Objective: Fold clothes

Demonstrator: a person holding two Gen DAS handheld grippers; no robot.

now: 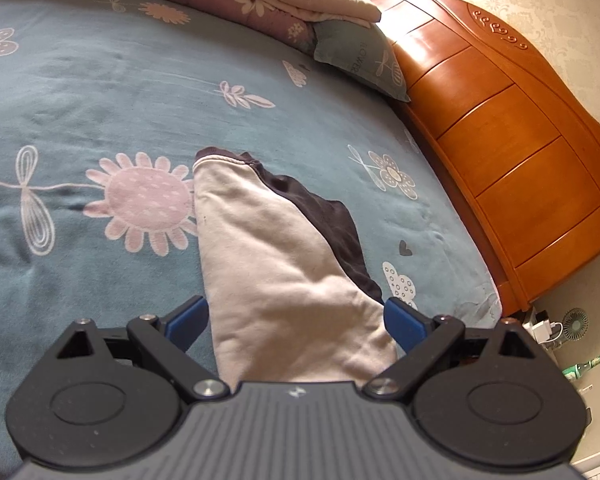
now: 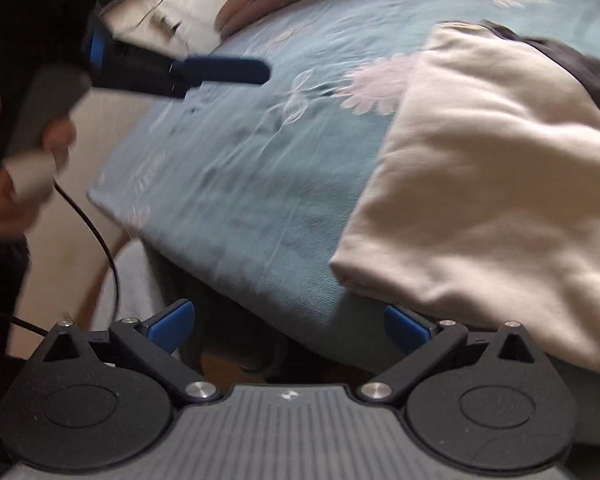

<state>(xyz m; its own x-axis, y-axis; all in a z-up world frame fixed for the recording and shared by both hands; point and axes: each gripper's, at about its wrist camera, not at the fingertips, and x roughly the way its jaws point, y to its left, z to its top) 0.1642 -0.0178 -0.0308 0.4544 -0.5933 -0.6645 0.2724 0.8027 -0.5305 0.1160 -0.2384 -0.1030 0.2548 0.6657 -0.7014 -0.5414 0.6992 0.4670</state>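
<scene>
— Cream-and-black garment [image 1: 276, 248] lies folded on the blue bed [image 1: 100, 120]; where to grip?
— Soft, light, floppy: near hem corners. Left claw [image 1: 296, 320] gapes over it; right claw [image 2: 290, 328] gapes, empty, at its left.

The sweatshirt [image 1: 276, 264] is matt, soft knit cloth. The bedsheet [image 1: 100, 92] is matt woven fabric. The headboard [image 1: 499, 132] is glossy varnished wood. Gripper fingers [image 1: 186, 322] are smooth blue plastic.
</scene>
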